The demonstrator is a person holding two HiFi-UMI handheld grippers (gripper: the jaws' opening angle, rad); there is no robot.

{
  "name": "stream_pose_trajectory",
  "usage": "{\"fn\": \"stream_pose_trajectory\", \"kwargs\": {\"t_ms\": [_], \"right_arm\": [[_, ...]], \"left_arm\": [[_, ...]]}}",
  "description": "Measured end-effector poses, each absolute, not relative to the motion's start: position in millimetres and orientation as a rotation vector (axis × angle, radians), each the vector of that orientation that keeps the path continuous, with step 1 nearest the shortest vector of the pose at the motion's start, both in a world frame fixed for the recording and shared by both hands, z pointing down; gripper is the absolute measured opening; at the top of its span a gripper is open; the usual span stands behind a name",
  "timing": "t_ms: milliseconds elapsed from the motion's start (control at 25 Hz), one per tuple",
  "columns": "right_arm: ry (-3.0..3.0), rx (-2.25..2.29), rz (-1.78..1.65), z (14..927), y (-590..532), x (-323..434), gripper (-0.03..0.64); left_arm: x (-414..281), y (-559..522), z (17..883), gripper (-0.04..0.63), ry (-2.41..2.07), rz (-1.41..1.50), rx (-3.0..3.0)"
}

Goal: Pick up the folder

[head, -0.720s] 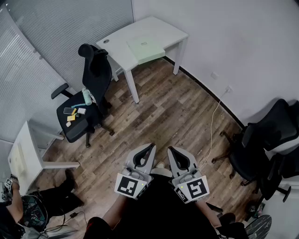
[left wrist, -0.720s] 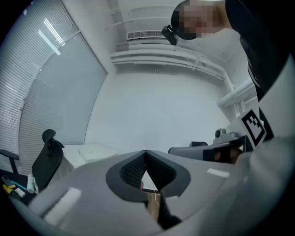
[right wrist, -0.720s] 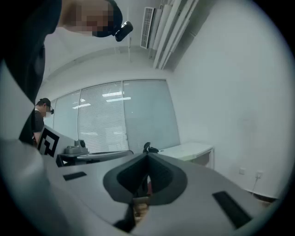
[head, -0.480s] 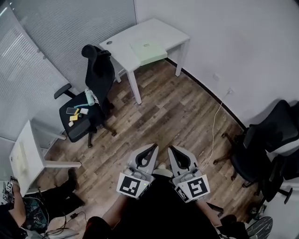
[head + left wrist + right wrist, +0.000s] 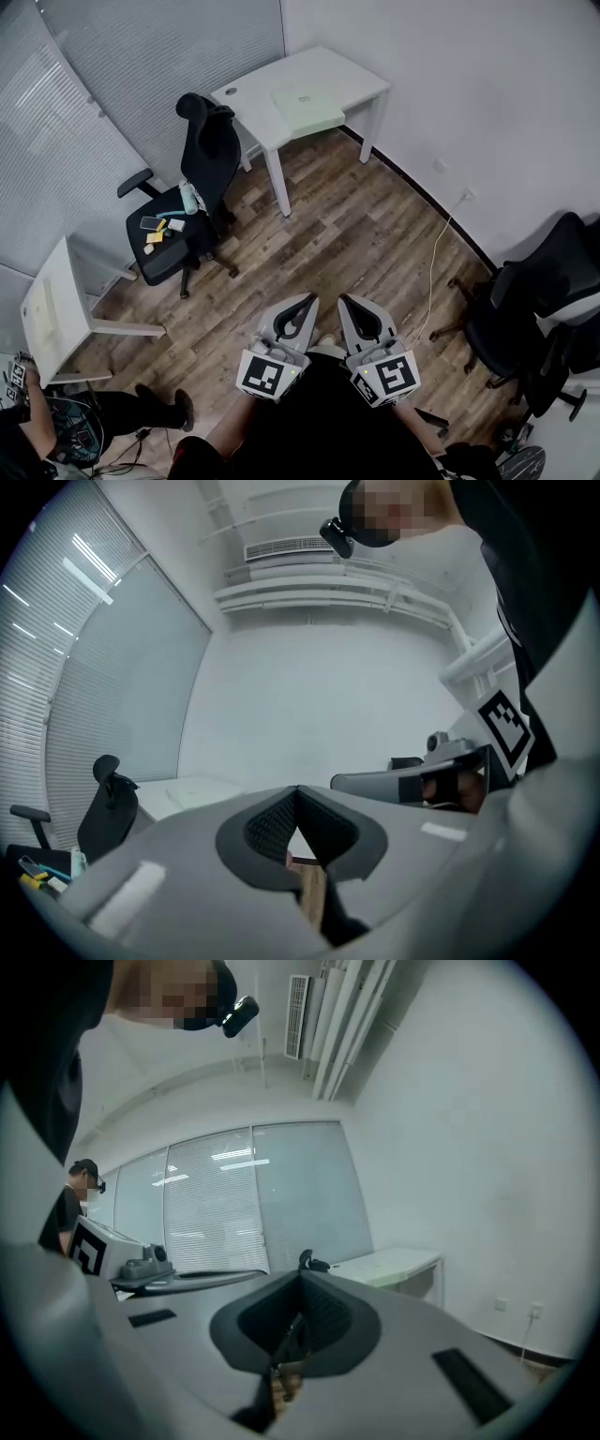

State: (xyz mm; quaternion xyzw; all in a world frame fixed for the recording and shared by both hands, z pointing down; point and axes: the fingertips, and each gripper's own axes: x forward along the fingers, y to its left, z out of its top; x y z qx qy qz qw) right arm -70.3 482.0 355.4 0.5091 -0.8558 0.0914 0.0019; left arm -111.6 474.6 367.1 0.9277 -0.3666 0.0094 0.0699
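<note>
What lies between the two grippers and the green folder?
Bare wood floor, then the desk's edge under the folder, seen in the head view.

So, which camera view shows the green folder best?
The head view: the folder lies fully visible on the white desk. Both gripper views show it only as a faint, distant sliver on that desk.

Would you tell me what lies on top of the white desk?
A pale green folder lies flat on the white desk, at its near edge; a small dark round spot sits near one corner. Anything beneath the folder is covered.
</note>
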Motion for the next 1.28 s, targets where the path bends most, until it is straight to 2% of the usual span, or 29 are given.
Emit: {"fn": "stream_pose_trajectory", "kwargs": {"t_ms": [760,1280], "right_arm": [[-2.703,1.523,0.291,365,482,-68,0.000],[-2.659,1.486,0.276,374,434,-42,-0.001]], "left_arm": [[-102,465,372,0.005,-1.047,-0.103,2.771],[-60,410,380,0.005,-0.911,-0.069,2.783]]}}
